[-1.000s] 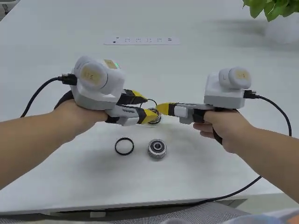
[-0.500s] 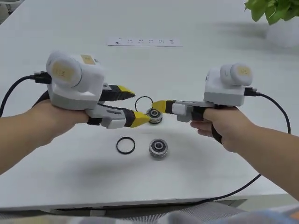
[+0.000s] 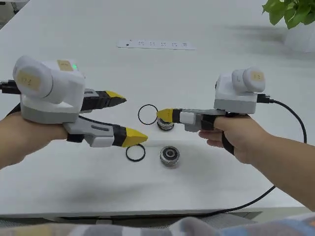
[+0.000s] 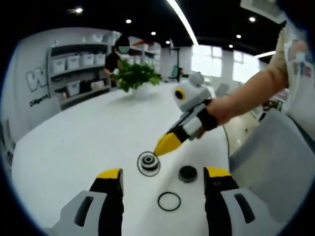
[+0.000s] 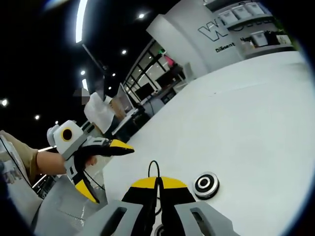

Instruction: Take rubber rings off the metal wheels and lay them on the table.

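Near the table's [image 3: 206,59] front edge, the right gripper's [image 3: 165,115] fingers are pinched tight on a ring [image 3: 147,114] just above a wheel [image 3: 166,125]. The left gripper [image 3: 130,118] gapes wide, empty. A second ring [image 3: 135,153] and second wheel [image 3: 170,155] lie nearer the edge. Let go carelessly, the held ring could land on the wheel.

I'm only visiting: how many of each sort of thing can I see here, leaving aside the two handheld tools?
rubber rings: 2 (one lying flat, one pinched in the right gripper)
metal wheels: 2 ( and)
power strip: 1
plant: 1
Total: 6
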Demonstrator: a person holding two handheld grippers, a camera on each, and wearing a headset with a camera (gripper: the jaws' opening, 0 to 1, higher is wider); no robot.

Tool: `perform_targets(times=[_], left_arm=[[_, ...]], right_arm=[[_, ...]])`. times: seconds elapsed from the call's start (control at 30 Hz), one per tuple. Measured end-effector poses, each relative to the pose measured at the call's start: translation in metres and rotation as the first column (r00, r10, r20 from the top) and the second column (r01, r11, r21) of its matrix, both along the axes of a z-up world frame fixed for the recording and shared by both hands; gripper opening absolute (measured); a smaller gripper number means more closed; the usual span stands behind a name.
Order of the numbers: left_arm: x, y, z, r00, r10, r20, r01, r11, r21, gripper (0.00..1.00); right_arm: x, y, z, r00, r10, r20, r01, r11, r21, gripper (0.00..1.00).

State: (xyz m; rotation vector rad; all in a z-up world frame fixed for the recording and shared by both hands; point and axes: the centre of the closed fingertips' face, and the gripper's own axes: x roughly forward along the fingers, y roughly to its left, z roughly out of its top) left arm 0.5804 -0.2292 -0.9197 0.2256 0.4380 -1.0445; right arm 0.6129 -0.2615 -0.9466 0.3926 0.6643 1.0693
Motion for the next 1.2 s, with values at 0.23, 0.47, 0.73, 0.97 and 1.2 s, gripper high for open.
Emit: perform_targets(times=[0.23, 0.47, 0.73, 0.97, 1.2], left_arm=[[-0.011, 0.006, -0.003, 1.000, -0.008, -0.008, 0.008, 1.000, 0.000, 0.73], [-0.018, 0.010, -0.008, 1.000, -0.008, -0.019, 0.008, 1.000, 0.004, 0.76], [-0.022, 0.015, -0.011, 0.999, 0.000, -0.033, 0.000, 1.000, 0.002, 0.78], [-0.024, 0.019, -0.013, 0.999, 0.006, -0.039, -0.006, 1.000, 0.003, 0.78], [-0.026, 0.021, -0.015, 0.999, 0.010, -0.044, -0.010, 1.000, 0.009, 0.77]], right_arm=[[-0.009, 0.006, -0.006, 0.999, 0.028, -0.044, -0.028, 1.000, 0.005, 0.00], [-0.024, 0.015, -0.016, 0.994, 0.077, -0.084, -0.078, 0.997, -0.010, 0.00], [-0.037, 0.021, -0.031, 0.983, 0.123, -0.139, -0.130, 0.991, -0.043, 0.00], [-0.046, 0.026, -0.041, 0.971, 0.159, -0.176, -0.174, 0.982, -0.073, 0.00], [-0.049, 0.027, -0.051, 0.964, 0.180, -0.198, -0.206, 0.971, -0.118, 0.00]])
